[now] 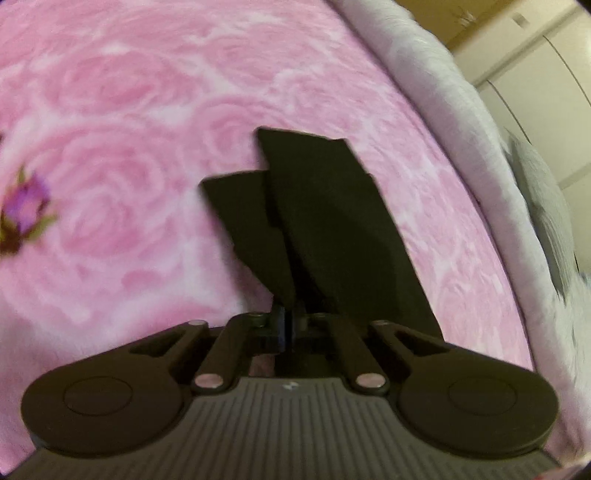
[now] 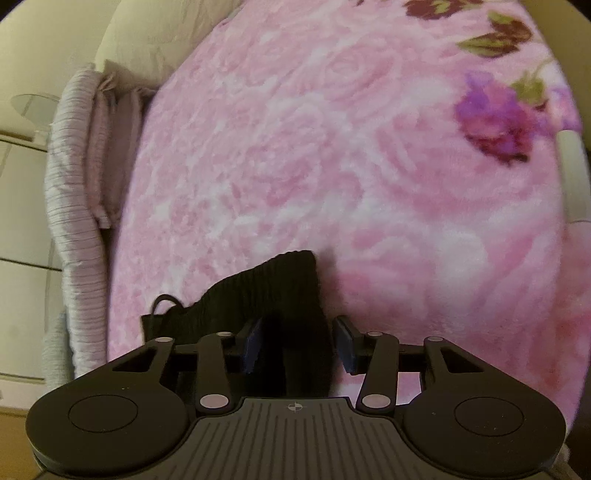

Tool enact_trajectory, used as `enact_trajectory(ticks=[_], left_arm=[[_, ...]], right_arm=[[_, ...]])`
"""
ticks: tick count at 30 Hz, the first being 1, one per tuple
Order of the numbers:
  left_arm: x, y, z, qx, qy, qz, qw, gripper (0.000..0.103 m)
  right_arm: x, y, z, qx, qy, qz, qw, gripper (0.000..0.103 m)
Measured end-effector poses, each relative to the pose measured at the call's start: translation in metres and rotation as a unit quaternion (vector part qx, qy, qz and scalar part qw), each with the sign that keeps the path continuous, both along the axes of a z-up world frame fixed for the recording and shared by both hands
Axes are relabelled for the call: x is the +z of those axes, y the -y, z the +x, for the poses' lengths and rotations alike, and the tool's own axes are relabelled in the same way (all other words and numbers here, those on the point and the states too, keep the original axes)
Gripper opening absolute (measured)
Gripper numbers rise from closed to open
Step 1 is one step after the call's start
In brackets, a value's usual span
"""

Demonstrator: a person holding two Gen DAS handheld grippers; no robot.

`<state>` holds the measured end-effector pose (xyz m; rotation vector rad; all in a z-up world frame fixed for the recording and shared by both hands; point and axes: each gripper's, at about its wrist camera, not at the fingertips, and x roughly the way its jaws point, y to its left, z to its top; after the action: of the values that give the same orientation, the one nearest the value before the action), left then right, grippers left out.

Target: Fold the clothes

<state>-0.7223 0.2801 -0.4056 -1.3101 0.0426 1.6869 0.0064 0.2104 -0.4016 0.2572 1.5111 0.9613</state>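
A black garment [image 1: 325,221] sticks up in stiff, flat folds from my left gripper [image 1: 288,318], whose jaws are shut on it just above the pink rose blanket [image 1: 147,110]. In the right wrist view a ribbed black garment [image 2: 266,288] with a thin cord loop [image 2: 164,300] lies on the same blanket [image 2: 332,147]. It runs back between the blue pads [image 2: 254,345] of my right gripper [image 2: 299,334]. Those jaws stand apart, with a sliver of pink showing beside the right pad. I cannot tell whether both views show one garment.
A pale grey fleece border [image 1: 461,110] edges the blanket on the right in the left wrist view, with white cabinets [image 1: 535,74] beyond. The right wrist view shows lilac ribbed bedding [image 2: 74,184] and a cream pillow [image 2: 147,33] at the left. Purple flower prints [image 2: 495,114] mark the blanket.
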Motion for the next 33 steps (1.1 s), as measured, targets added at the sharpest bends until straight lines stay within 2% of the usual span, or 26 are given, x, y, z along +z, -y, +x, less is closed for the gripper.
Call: enact_trajectory(ticks=[1,3,5,7,8,10,11,14,15,18,21,22,24,25,27,28,30,33], left_arm=[[0.011,0.004,0.000,-0.017,-0.013,0.015,0.9997,0.000],[0.043,0.021,-0.003,-0.041,-0.026,0.051,0.9975,0.000],[0.078,0.043,-0.010,-0.055,-0.035,0.084,0.9944,0.000],[0.106,0.076,-0.026,-0.043,-0.066,0.093,0.9925,0.000],[0.111,0.093,-0.036,-0.033,-0.083,0.084,0.9924,0.000],[0.103,0.119,-0.054,-0.018,-0.105,0.044,0.9933,0.000],[0.088,0.128,-0.059,-0.020,-0.113,0.014,0.9933,0.000],[0.044,0.153,-0.072,-0.026,-0.134,-0.068,0.9883,0.001],[0.036,0.156,-0.071,-0.029,-0.138,-0.075,0.9871,0.001],[0.044,0.161,-0.064,-0.034,-0.145,-0.027,0.9885,0.000],[0.059,0.165,-0.063,-0.049,-0.167,0.010,0.9846,0.001],[0.058,0.166,-0.063,-0.051,-0.173,0.006,0.9836,0.001],[0.042,0.171,-0.065,-0.048,-0.169,-0.037,0.9837,0.003],[0.035,0.173,-0.066,-0.046,-0.167,-0.061,0.9830,0.004],[0.032,0.176,-0.065,-0.042,-0.170,-0.082,0.9811,0.007],[0.037,0.178,-0.066,-0.036,-0.166,-0.075,0.9827,0.009],[0.048,0.182,-0.069,-0.011,-0.156,-0.068,0.9853,0.021],[0.058,0.181,-0.080,0.036,-0.130,-0.055,0.9892,0.021]], right_arm=[[0.002,-0.001,0.000,0.008,0.001,0.001,1.000,0.010],[0.012,-0.004,-0.001,0.032,0.015,0.006,0.999,0.006],[0.030,-0.001,0.000,0.049,0.023,0.036,0.998,0.005],[0.048,0.007,0.000,0.061,0.022,0.059,0.996,0.004],[0.055,0.012,0.000,0.069,0.023,0.063,0.995,0.004],[0.060,0.023,-0.004,0.092,0.026,0.049,0.994,0.004],[0.057,0.029,-0.007,0.104,0.030,0.034,0.994,0.004],[0.033,0.040,-0.015,0.132,0.047,-0.035,0.990,0.004],[0.024,0.044,-0.017,0.132,0.049,-0.055,0.989,0.004],[0.024,0.049,-0.020,0.126,0.057,-0.052,0.989,0.004],[0.037,0.051,-0.020,0.148,0.075,-0.039,0.985,0.004],[0.038,0.054,-0.018,0.153,0.078,-0.044,0.984,0.004],[0.035,0.058,-0.018,0.154,0.095,-0.072,0.981,0.004],[0.033,0.058,-0.018,0.151,0.108,-0.096,0.978,0.005],[0.033,0.058,-0.015,0.146,0.131,-0.139,0.971,0.005],[0.036,0.058,-0.014,0.146,0.137,-0.145,0.969,0.005],[0.043,0.057,-0.011,0.146,0.149,-0.158,0.965,0.005],[0.058,0.049,-0.017,0.162,0.164,-0.130,0.964,0.005]])
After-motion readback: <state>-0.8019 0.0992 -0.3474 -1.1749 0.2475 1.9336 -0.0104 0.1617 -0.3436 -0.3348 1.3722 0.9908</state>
